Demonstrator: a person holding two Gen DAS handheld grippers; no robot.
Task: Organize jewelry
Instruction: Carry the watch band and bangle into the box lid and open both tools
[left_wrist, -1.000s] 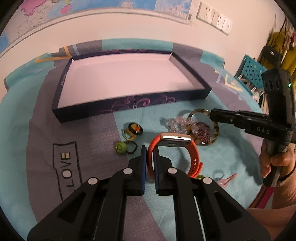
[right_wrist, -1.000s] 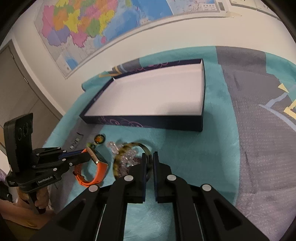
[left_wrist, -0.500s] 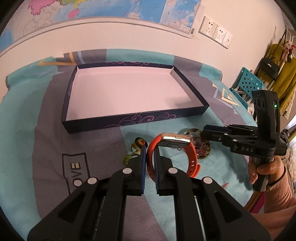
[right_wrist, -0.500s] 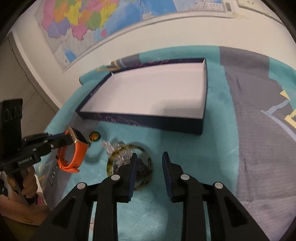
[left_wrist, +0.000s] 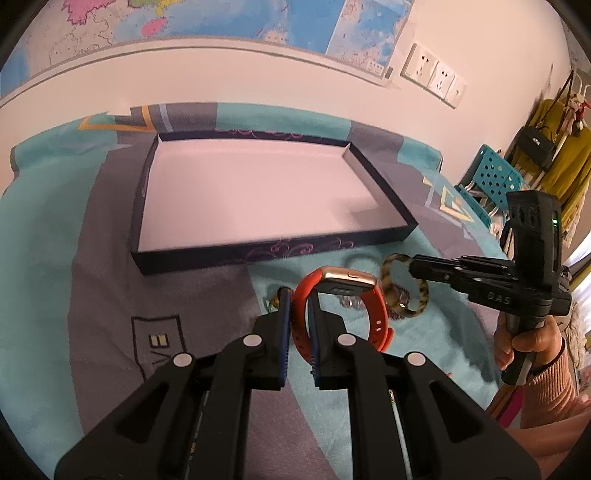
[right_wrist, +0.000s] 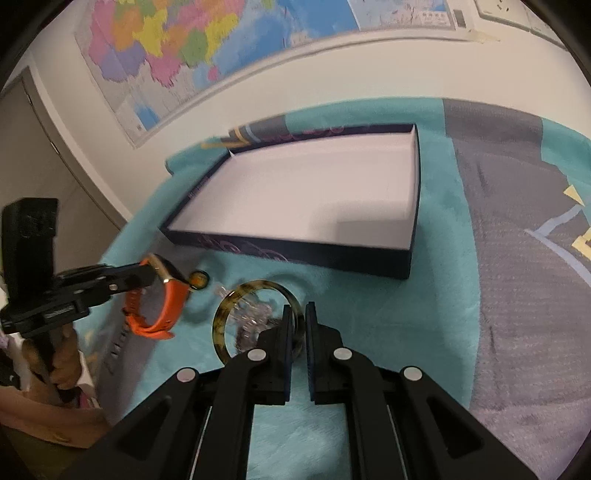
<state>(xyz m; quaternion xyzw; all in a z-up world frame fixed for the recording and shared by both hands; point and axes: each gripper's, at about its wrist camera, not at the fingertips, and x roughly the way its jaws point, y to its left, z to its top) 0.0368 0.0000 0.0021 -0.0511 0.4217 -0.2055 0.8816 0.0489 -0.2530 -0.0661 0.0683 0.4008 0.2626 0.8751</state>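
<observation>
While lifted before the shallow dark-blue cardboard box (left_wrist: 207, 254) | orange-strapped smartwatch (left_wrist: 343, 295) is pinched by left gripper (left_wrist: 299, 308) | mottled tortoiseshell bangle (right_wrist: 255, 317) is clamped by right gripper (right_wrist: 299, 325).

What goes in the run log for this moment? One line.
left tongs: shut on orange watch, lifted | right tongs: just closed on tortoiseshell bangle | tray: holds nothing

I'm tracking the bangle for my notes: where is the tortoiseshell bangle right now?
The tortoiseshell bangle is clamped by its rim in the right tongs, in front of the tray, right of the orange watch.
</observation>
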